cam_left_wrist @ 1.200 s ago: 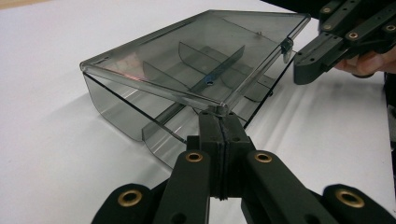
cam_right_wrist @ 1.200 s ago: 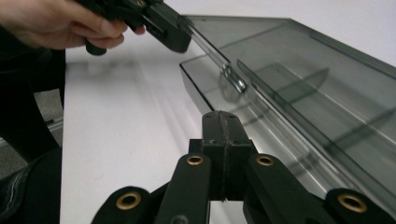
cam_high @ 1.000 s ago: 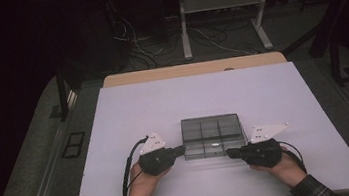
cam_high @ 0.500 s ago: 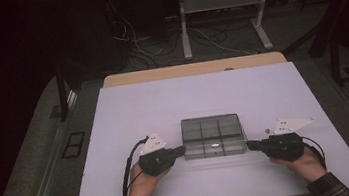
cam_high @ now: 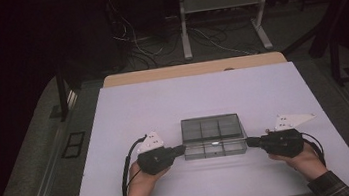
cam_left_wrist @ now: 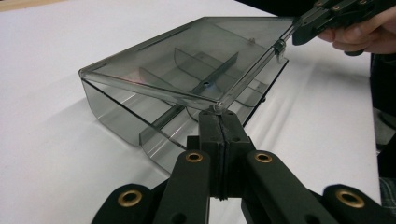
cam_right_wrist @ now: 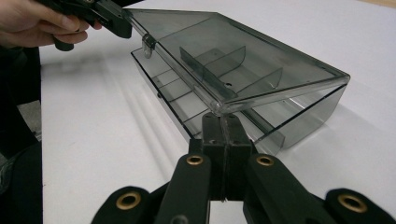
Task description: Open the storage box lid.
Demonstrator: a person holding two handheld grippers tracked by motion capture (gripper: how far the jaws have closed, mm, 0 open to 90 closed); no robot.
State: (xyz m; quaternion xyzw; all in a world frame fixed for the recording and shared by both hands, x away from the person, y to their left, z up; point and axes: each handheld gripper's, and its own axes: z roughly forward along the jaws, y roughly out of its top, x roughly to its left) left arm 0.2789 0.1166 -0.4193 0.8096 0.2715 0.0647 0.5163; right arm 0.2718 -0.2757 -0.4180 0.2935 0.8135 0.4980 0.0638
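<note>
White table (cam_high: 173,103): right gripper (cam_high: 251,142) has slid outward off the organizer box (cam_high: 211,128); left gripper (cam_high: 181,149) at its lid corner; both pinched empty, lid ajar.

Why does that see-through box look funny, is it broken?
Not broken. The box's clear lid is tipped up along its front edge, leaving a gap above the compartments. The shut left gripper and shut right gripper are at the lid's front corners.

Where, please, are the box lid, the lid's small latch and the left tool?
Lid (cam_left_wrist: 187,60): left gripper view, on its clear top panel.
Latch (cam_right_wrist: 149,44): right gripper view, on the small clasp at the lid's front edge.
Left tool (cam_high: 183,149): high view, at its closed tips by the box's corner.
</note>
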